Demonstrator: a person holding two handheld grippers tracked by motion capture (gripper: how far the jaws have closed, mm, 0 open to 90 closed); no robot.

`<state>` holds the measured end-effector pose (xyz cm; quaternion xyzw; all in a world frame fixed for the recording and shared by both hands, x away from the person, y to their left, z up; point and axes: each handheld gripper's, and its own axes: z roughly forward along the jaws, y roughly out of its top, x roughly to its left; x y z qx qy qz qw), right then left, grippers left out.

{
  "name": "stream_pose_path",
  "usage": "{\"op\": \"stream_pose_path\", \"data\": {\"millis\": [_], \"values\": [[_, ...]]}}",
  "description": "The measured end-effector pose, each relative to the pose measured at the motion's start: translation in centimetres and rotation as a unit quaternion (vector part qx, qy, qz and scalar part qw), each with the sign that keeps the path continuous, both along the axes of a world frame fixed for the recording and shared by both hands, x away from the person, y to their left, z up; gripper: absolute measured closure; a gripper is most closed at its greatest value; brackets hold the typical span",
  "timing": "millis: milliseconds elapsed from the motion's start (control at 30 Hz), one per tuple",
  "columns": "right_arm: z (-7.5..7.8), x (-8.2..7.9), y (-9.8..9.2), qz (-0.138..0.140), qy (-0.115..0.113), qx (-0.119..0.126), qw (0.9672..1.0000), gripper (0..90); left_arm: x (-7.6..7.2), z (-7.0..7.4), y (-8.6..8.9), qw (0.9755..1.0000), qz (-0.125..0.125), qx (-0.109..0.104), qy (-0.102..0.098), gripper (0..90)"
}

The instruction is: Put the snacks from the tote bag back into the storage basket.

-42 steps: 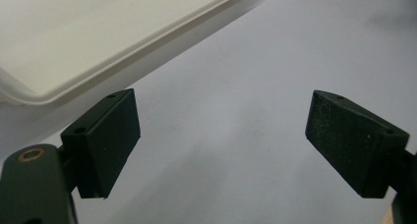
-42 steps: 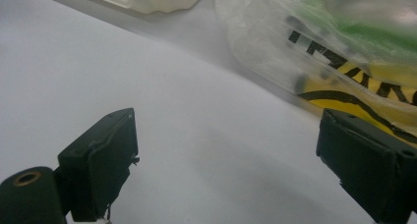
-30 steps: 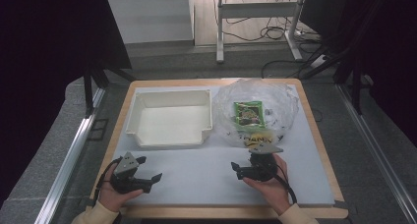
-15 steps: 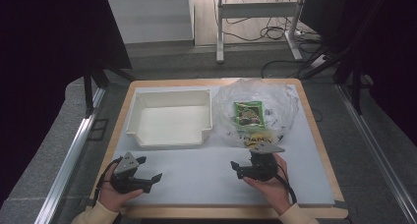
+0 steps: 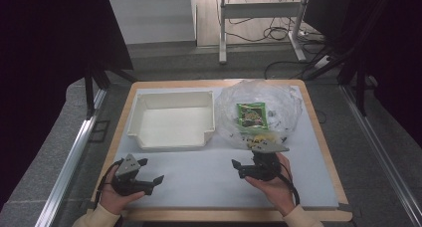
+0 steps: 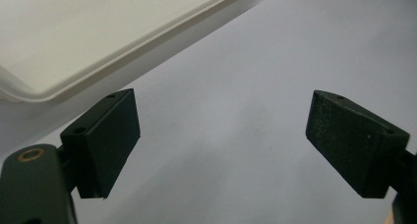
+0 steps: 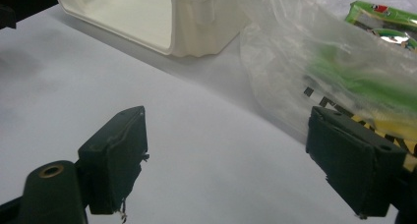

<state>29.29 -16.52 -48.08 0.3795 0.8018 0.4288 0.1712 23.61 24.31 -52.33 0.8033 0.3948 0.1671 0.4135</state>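
Nothing moved: right claw (image 5: 242,168) beside crinkly clear bag (image 5: 259,112).

Tray (image 5: 171,120) at the table's (image 5: 199,179) far left — bag (image 5: 259,112) just right of it, packet (image 5: 252,115) inside; grippers near the front edge.

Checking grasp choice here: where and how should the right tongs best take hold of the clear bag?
Probably the bag's crumpled near edge, beside the right tongs, coming low from the person's side. The loose film bunches up there and would fit between the open jaws. The green packet lies farther in, so a pinch at the edge should catch film alone.
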Motion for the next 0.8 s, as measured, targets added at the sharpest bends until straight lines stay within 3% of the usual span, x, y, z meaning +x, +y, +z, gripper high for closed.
{"op": "stream_pose_path", "data": {"millis": [233,800], "values": [[0.7,0.4,0.4,0.001,0.000,-0.007,1.0000,16.4,0.0,0.0,0.0,1.0000,0.001,-0.001,0.000,13.1],[3.6,2.0,1.2,-0.006,-0.015,0.007,0.9998,18.2,0.0,0.0,0.2,1.0000,0.001,-0.004,-0.002,13.2]]}}
